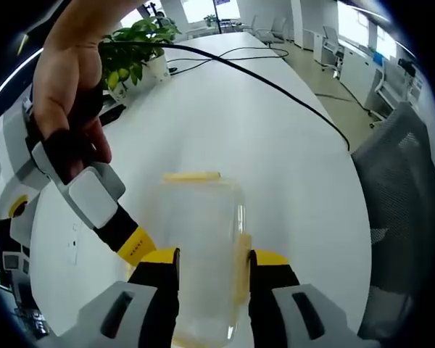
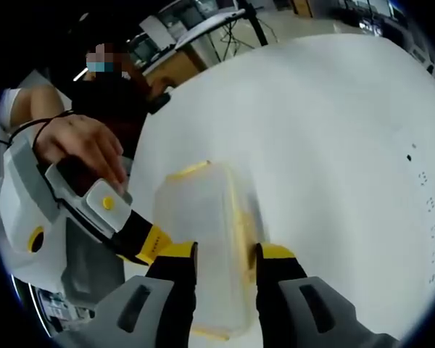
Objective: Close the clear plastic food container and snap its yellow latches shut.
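Container sits between both grippers' jaws; no legible writing.

The counter lies bare and open past the container, out to its far end. A black cable crosses that far stretch, and a plant stands near the far edge. A chair crowds the counter's side edge.

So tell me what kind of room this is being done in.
Most likely an open-plan office or meeting area. The long white table carries a trailing black cable and a potted plant, a grey mesh office chair stands beside it, and desks with monitors sit behind.
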Motion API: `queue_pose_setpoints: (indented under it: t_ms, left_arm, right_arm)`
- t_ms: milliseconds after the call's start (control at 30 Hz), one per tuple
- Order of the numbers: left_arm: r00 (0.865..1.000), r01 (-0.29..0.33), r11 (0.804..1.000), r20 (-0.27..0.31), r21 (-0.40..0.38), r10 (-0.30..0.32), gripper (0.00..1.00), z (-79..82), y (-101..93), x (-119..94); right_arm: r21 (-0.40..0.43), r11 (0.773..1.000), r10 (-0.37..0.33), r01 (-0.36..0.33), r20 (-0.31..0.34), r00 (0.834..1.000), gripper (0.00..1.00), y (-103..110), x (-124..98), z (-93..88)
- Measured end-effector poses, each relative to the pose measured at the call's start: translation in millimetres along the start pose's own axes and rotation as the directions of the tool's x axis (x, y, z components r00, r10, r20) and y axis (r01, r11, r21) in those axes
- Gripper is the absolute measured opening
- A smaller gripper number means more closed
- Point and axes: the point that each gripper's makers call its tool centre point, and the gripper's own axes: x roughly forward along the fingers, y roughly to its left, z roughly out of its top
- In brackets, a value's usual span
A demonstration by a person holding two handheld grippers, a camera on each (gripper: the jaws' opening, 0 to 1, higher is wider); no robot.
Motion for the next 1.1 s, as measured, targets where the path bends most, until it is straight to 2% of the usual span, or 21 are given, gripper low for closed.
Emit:
queue_pose_setpoints:
  t_ms: [500, 833, 867, 900, 933, 1100]
  left_arm:
    - [1.0, 0.007, 1.0, -0.01, -0.018, -0.007, 0.29, -0.2, 1.5, 1]
    - [0.999, -0.021, 1.0, -0.05, -0.001, 0.021, 0.28, 0.7, 0.1, 3]
    - [0.998, -0.031, 0.999, -0.061, 0.017, 0.032, 0.27, 0.1, -0.8, 2]
    - [0.997, -0.037, 0.999, -0.068, 0.017, 0.038, 0.27, 1.8, -3.7, 4]
    - [0.995, -0.051, 0.998, -0.086, 0.037, 0.054, 0.27, 1.0, -1.7, 2]
    - [0.996, -0.047, 0.998, -0.08, 0.029, 0.049, 0.27, 0.8, -0.7, 4]
  right_arm:
    - [-0.002, 1.0, -0.014, 0.014, -0.044, 0.999, 0.26, -2, 1, -0.1]
    - [0.003, 1.0, -0.023, 0.023, -0.053, 0.998, 0.25, 1, 1, -2.5]
    - [0.005, 1.0, -0.023, 0.024, -0.057, 0.998, 0.22, -2, 2, -2.1]
    - [0.077, 0.996, -0.042, 0.05, -0.104, 0.994, 0.23, -2, -1, -10.7]
    - [0.01, 1.0, -0.02, 0.021, -0.069, 0.997, 0.23, -2, 2, -2.6]
    - [0.019, 0.999, -0.025, 0.026, -0.057, 0.998, 0.23, 3, 3, -5.2]
